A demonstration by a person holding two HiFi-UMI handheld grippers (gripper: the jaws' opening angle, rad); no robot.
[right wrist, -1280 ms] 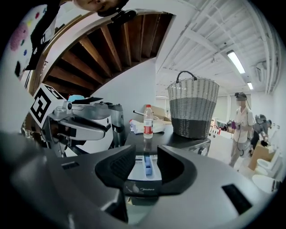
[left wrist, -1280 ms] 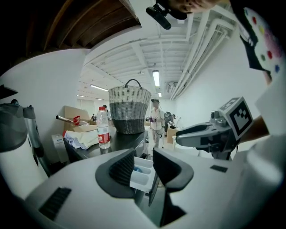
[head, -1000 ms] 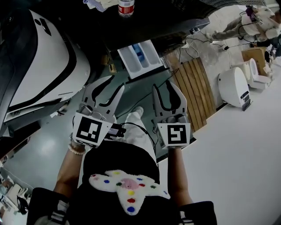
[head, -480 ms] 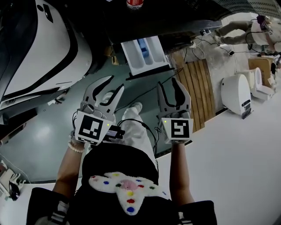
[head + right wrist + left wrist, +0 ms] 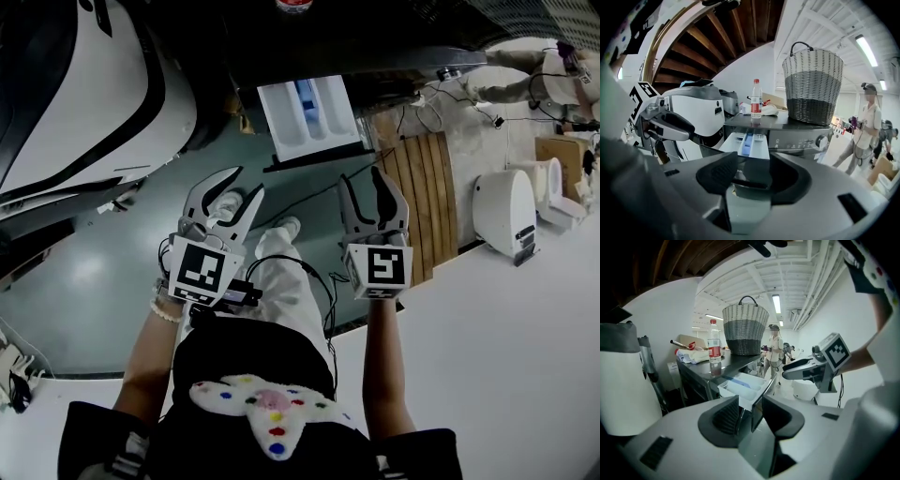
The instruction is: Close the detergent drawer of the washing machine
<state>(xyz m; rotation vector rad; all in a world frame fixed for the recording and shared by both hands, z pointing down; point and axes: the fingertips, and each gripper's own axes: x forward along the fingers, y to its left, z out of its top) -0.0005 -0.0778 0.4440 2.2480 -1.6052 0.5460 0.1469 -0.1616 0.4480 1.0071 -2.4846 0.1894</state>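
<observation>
**Head view.** The left gripper (image 5: 244, 186) and right gripper (image 5: 362, 180) are level with each other above the person's lap and point toward the washer (image 5: 394, 64). Both sets of jaws are spread, have just been opening, and have nothing between them. The drawer (image 5: 309, 112), white with a blue insert, is pulled out of the washer's front, well apart from both grippers.

**Left gripper view.** The jaws are apart and released. The drawer's near corner shows beyond the gap, untouched. A bottle (image 5: 714, 343) and a basket (image 5: 745, 331) stand on the washer top. The right gripper shows at the right edge.

**Right gripper view.** The jaws are apart and released. The open drawer lies straight ahead, just left of the control panel (image 5: 801, 140) with its knob (image 5: 824, 139). The bottle stands on the top above the drawer, and the basket is to its right.
</observation>
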